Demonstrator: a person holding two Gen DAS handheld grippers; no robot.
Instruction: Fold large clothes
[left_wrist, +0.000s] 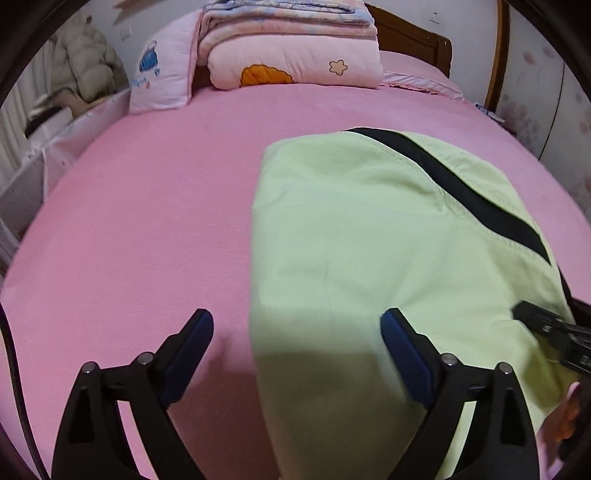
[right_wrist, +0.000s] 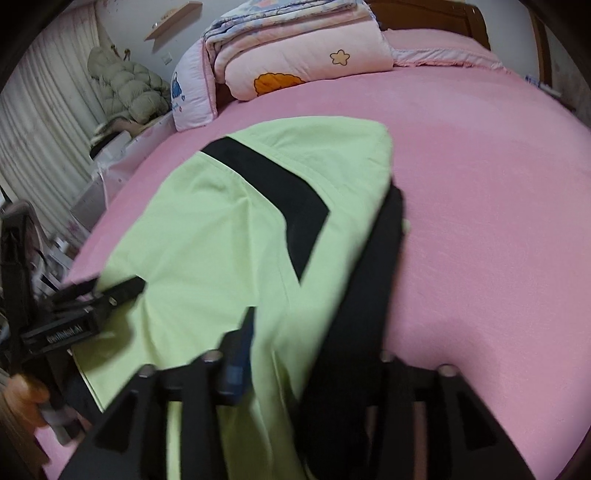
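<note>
Your left gripper (left_wrist: 297, 325) stands wide apart over the near edge of the light green garment (left_wrist: 362, 236); your right gripper (right_wrist: 317, 332) straddles its hem, holding nothing. It lies folded on the pink bed (left_wrist: 147, 206), soft, light and floppy, so pinch a doubled edge.

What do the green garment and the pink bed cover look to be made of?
Green garment: seems a thin woven fabric, matte, with stitched seams, soft creases and black bands.
Pink bed cover: looks like a soft, matte knit or brushed cloth, lying smooth with no sheen; the exact fibre cannot be told.
</note>
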